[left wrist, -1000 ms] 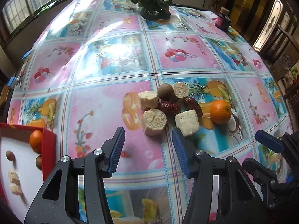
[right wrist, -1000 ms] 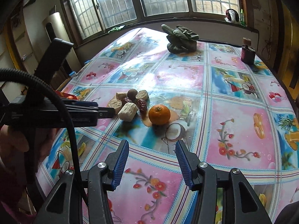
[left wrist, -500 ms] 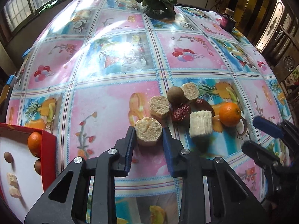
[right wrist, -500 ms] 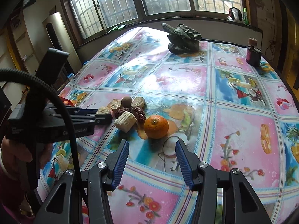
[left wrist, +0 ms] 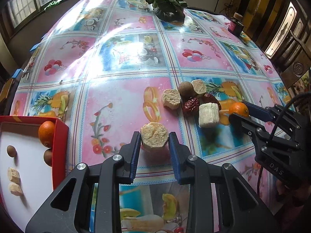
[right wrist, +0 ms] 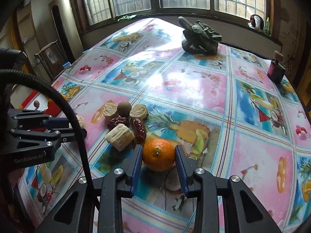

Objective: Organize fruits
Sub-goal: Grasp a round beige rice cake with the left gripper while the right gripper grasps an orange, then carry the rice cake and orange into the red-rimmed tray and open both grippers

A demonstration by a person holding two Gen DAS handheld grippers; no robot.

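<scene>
My left gripper [left wrist: 154, 137] is shut on a pale sugarcane chunk [left wrist: 154, 136] and holds it just above the tablecloth. My right gripper [right wrist: 158, 154] is closed around an orange [right wrist: 159, 154], both pads touching its sides; it also shows in the left wrist view [left wrist: 238, 109]. The rest of the pile lies on the cloth: another sugarcane block [right wrist: 119, 136], two red dates [right wrist: 117, 121], a brown round fruit [right wrist: 124, 108] and two more cane pieces [right wrist: 109, 109]. A red tray [left wrist: 62, 136] at the left holds an orange [left wrist: 46, 133], small brown fruits and cane pieces.
A bunch of dark leafy greens [right wrist: 200, 38] lies at the far end of the table. A small dark jar [right wrist: 276, 68] stands at the far right edge. A wooden chair [left wrist: 297, 66] stands beyond the right edge. The tablecloth [right wrist: 194, 89] is glossy with fruit prints.
My left gripper closed on the sugarcane chunk and drew it away from the pile toward the tray side. My right gripper moved forward and closed around the orange.
</scene>
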